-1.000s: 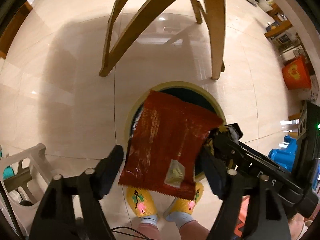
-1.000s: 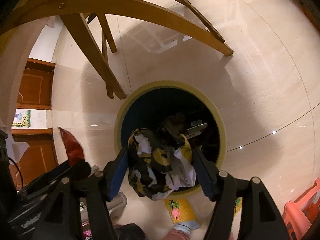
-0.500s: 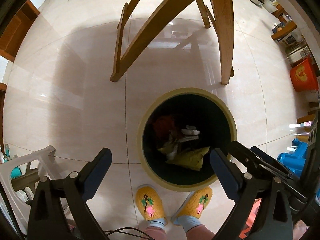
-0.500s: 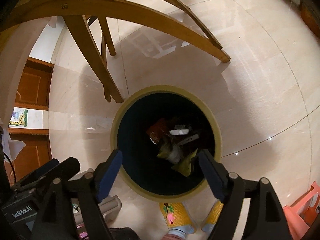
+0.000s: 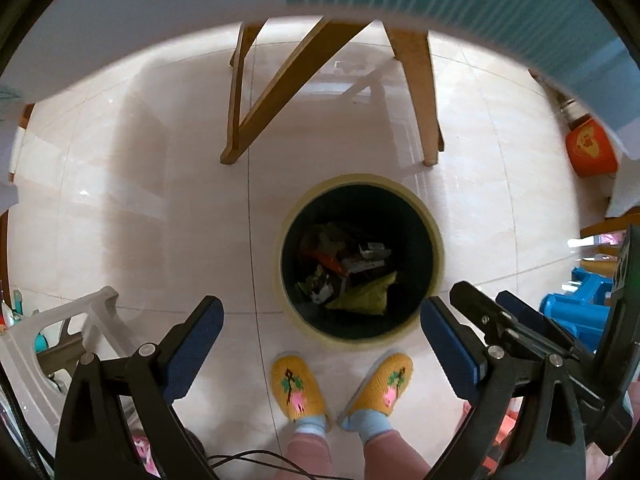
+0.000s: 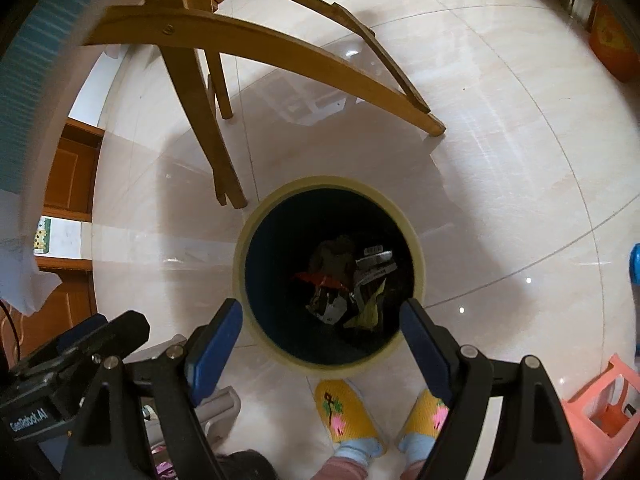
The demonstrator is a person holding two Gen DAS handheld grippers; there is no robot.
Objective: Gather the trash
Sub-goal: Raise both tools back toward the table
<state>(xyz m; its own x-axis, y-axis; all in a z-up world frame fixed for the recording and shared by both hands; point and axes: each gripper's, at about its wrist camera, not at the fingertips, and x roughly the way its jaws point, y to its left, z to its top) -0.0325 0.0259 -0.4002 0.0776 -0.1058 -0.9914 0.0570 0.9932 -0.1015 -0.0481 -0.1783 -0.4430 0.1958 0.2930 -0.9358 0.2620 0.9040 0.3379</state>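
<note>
Yellow-rimmed bin (image 5: 436,240) w/ wrappers (image 5: 348,276) inside; left gripper (image 5: 320,344) & right gripper (image 6: 320,344) both spread, empty.

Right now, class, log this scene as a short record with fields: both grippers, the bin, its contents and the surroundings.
left gripper: open, holds nothing
right gripper: open, holds nothing
trash bin: round, dark inside, pale rim, upright on the tiled floor
contents: crumpled wrappers, one yellow, one red
nearby: wooden table legs, yellow slippers
</note>
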